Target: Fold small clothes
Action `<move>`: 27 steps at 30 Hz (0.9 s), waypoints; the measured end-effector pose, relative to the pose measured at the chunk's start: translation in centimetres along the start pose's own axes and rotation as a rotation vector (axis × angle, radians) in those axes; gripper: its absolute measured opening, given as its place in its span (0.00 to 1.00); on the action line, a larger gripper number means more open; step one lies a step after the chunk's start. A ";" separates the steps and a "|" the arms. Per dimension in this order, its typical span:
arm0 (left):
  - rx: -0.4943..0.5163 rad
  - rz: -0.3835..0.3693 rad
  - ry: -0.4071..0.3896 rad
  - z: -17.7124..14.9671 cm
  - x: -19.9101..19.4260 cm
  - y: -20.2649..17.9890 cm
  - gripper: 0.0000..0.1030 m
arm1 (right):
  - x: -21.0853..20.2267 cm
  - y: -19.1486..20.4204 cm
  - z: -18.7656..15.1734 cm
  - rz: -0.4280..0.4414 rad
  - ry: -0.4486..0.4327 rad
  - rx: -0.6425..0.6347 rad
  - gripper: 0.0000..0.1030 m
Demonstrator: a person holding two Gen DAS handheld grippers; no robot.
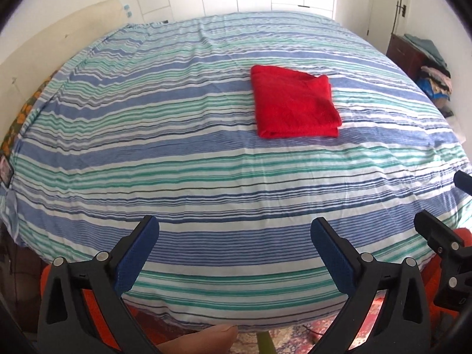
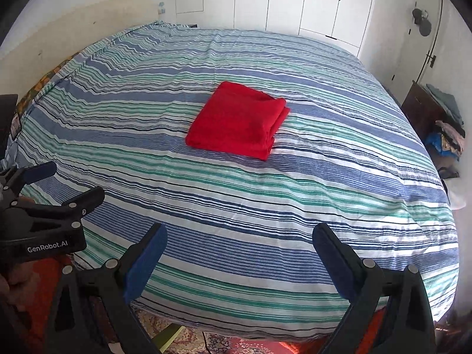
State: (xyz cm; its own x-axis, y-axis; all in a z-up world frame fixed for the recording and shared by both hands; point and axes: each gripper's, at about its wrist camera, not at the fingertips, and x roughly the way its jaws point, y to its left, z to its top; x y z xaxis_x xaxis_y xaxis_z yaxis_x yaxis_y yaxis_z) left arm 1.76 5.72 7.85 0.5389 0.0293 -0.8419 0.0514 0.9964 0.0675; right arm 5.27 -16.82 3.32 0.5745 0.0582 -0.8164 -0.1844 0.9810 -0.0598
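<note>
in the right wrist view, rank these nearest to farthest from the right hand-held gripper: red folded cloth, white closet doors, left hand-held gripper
From the right hand-held gripper:
1. Left hand-held gripper, close by on the left, at the bed's near edge.
2. Red folded cloth, mid-bed, straight ahead.
3. White closet doors, beyond the bed's far edge.

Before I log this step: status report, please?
Left gripper open, empty. Right gripper open, empty. Red cloth folded on bed, untouched. Nothing in the way.

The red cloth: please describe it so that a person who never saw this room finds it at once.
Look at the big bed with the blue, green and white striped sheet. Near its middle lies the red cloth, folded into a flat square. It is the only plain red item on the bed, apart from both open tools.
</note>
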 end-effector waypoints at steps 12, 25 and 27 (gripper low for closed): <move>0.023 0.016 0.003 -0.5 -0.3 -0.3 0.99 | 0.5 0.5 -1.3 -0.027 0.030 0.021 0.95; 0.024 -0.019 0.032 -0.8 -0.4 -0.5 0.98 | 0.2 0.7 -1.2 -0.020 0.036 0.022 0.95; 0.029 -0.023 0.038 -0.7 -0.7 -0.6 0.98 | 0.0 0.9 -1.1 -0.017 0.042 0.012 0.95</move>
State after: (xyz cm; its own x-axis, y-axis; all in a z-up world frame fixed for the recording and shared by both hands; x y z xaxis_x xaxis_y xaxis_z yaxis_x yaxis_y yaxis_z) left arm 0.75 5.19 7.99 0.5048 0.0102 -0.8632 0.0878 0.9941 0.0631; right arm 4.21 -16.14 2.66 0.5432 0.0338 -0.8389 -0.1650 0.9840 -0.0672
